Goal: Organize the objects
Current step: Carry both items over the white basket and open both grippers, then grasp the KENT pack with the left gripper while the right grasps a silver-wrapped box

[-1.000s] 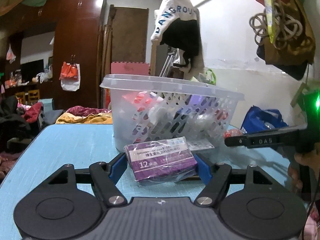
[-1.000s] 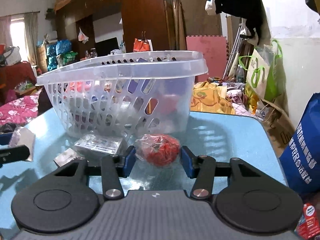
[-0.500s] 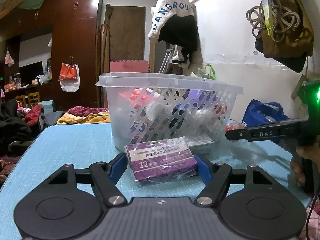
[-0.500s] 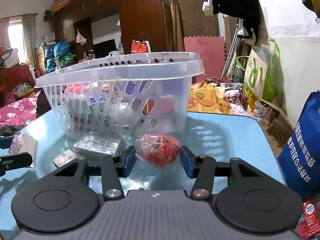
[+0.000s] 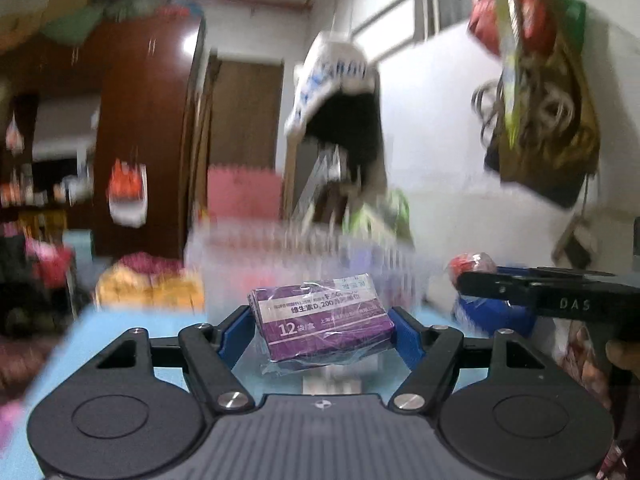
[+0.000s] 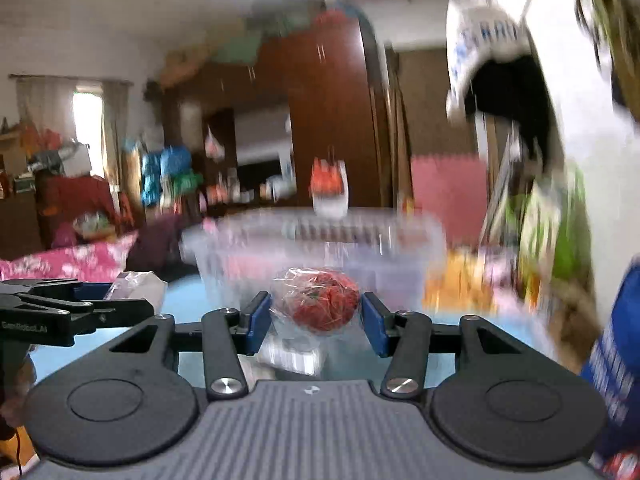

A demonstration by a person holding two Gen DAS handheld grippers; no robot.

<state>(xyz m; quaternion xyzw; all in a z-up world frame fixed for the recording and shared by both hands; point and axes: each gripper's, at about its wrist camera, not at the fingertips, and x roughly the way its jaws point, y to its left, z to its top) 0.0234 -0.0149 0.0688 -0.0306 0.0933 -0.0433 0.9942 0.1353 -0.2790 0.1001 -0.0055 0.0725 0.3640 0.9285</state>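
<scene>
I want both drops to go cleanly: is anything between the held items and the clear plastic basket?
Nothing visible. The left gripper holds the purple wrapped box, the right gripper the red bundle in clear wrap, both raised near the clear plastic basket's rim height, directly before it. The view is blurred.

The worktop point(image 5: 132, 344) has a light blue surface with a faint woven texture. A clear plastic basket point(image 6: 400, 268) with slotted walls stands directly on it, toward the far side; motion blur obscures its contents. A flat clear-wrapped packet point(image 6: 292, 354) lies on the worktop in front of the basket.
</scene>
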